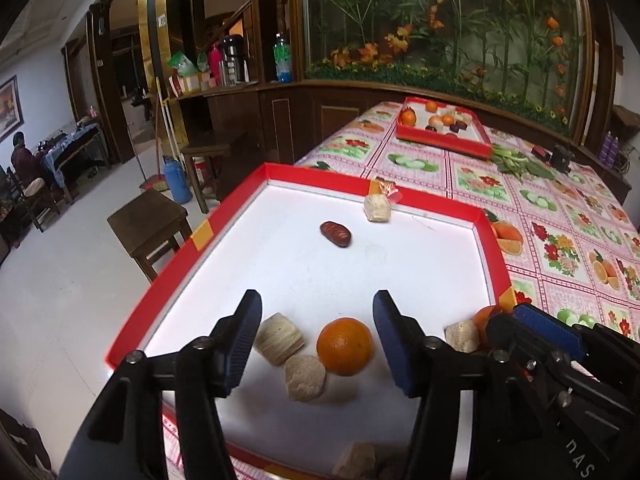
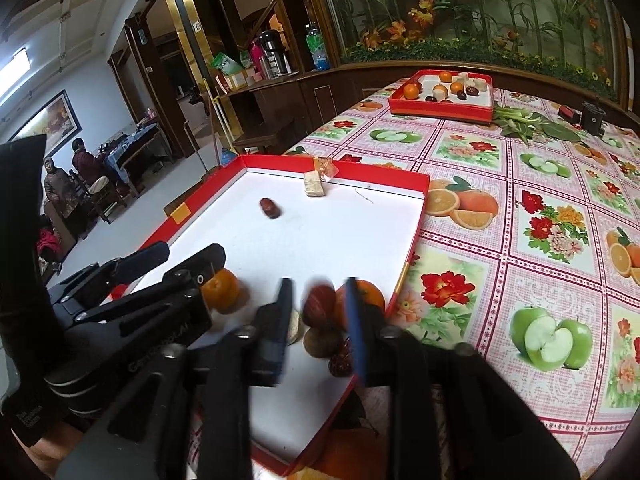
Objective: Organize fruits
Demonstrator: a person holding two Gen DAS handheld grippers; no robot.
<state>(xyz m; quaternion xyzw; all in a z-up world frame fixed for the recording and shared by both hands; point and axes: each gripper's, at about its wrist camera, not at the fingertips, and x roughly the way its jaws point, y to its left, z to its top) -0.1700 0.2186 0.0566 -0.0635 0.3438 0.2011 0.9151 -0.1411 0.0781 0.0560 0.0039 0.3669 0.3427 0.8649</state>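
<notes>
Your left gripper (image 1: 316,334) hung over the near end of the red-rimmed tray (image 1: 236,204), fingers spread wide, with the orange (image 1: 345,346) sitting between them on the tray floor but touched by neither pad. Your right gripper (image 2: 318,320) was also spread, straddling a reddish fruit (image 2: 319,300) that was blurred in its own view; I could not tell whether a pad was touching it.

The main risk was crowding. Two pale ribbed blocks (image 1: 294,356) lay just beside the orange, one close to your left finger, so closing there could have pinched or shoved a block and sent the round orange rolling. Your two grippers were also near each other at that corner and could have collided.

The orange had no long axis. The red date (image 1: 336,234), lying apart mid-tray, had its long axis running diagonally, left-far to right-near.
</notes>
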